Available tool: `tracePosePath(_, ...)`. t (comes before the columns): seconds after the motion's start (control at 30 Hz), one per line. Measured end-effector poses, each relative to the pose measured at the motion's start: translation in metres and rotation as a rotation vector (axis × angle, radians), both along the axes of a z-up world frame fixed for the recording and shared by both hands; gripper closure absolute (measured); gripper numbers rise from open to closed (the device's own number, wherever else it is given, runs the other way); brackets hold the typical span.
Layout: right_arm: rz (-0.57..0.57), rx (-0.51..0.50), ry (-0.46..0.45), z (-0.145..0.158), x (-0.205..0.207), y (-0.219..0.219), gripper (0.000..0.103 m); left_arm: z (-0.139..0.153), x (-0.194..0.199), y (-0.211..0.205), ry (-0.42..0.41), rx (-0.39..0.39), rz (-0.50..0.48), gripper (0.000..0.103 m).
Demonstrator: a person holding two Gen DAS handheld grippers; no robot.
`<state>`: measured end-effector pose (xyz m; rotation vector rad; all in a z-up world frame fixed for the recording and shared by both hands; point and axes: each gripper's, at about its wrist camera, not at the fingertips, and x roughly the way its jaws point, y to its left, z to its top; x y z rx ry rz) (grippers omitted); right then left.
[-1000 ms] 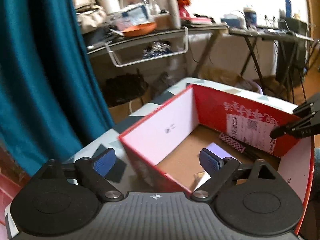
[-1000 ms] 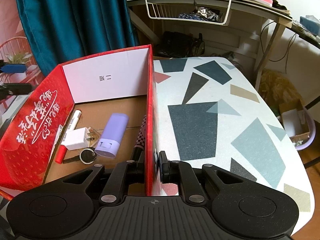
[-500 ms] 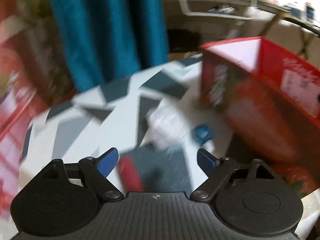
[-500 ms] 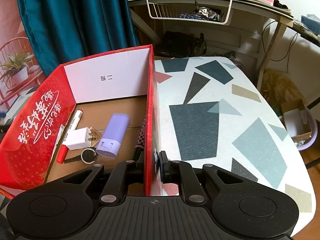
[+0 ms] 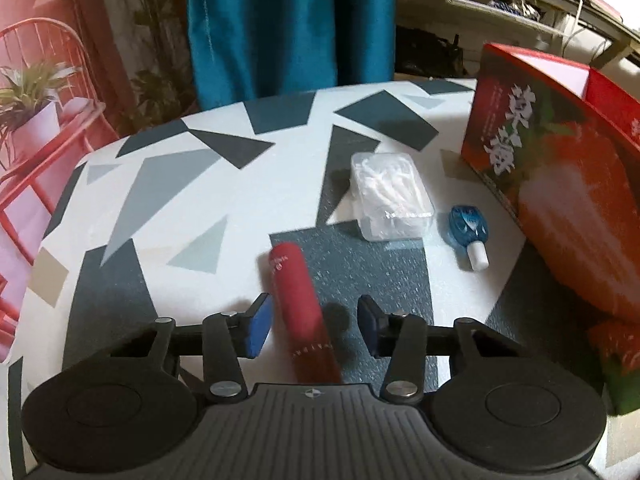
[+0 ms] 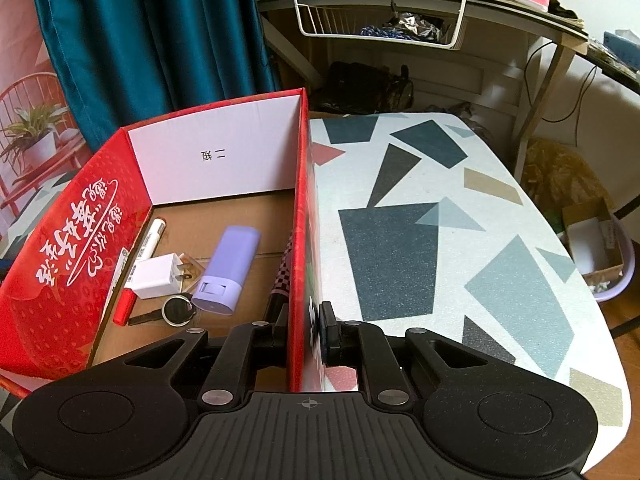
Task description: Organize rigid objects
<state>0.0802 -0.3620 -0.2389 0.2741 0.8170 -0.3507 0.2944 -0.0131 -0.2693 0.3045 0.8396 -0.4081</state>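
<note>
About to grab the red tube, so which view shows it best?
The left wrist view: the red tube lies on the table between the open pads of the left hand-held gripper, with a gap on the right side. The right wrist view does not show it.

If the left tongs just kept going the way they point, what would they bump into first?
Most likely the red tube: it already lies between the fingers of the left tongs, which have just been closing around it. Beyond it there is only the patterned table, though depth is hard to judge.

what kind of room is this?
Likely a lived-in home room: teal curtain, cluttered desk with a white wire basket, potted plant on a red chair.
</note>
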Motion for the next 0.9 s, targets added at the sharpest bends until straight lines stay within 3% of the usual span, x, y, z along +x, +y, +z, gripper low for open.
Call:
tracePosePath(0.07, -0.001, 0.0, 0.0, 0.0, 0.0, 0.0, 0.092, -0.005, -0.002, -0.002, 0.005, 0.01, 0.0, 0.063)
tracePosePath(0.1, -0.001, 0.0, -0.001, 0.0, 0.0, 0.0, 0.092, -0.006, -0.003, -0.002, 0.004, 0.012, 0.001, 0.074)
tracePosePath(0.17, 0.0, 0.0, 0.0, 0.0, 0.0, 0.0, 0.092, -0.006, -0.004, 0.0, 0.016, -0.017, -0.001, 0.079)
tracePosePath(0.57, 0.004, 0.002, 0.0, 0.001, -0.003, -0.001, 0.091, -0.007, 0.005, -0.028, 0.034, -0.079, 0.094, 0.079)
tracePosePath(0.73, 0.005, 0.001, 0.0, 0.001, -0.003, -0.001, 0.091, -0.005, 0.0, -0.033, 0.047, -0.098, 0.081, 0.074)
tracePosePath(0.8, 0.004, 0.001, -0.001, 0.0, -0.003, -0.001, 0.091, -0.002, -0.005, -0.036, 0.048, -0.132, 0.043, 0.062)
tracePosePath(0.9, 0.004, 0.001, 0.0, 0.001, -0.003, -0.001, 0.091, 0.002, -0.013, -0.043, 0.051, -0.154, -0.004, 0.054)
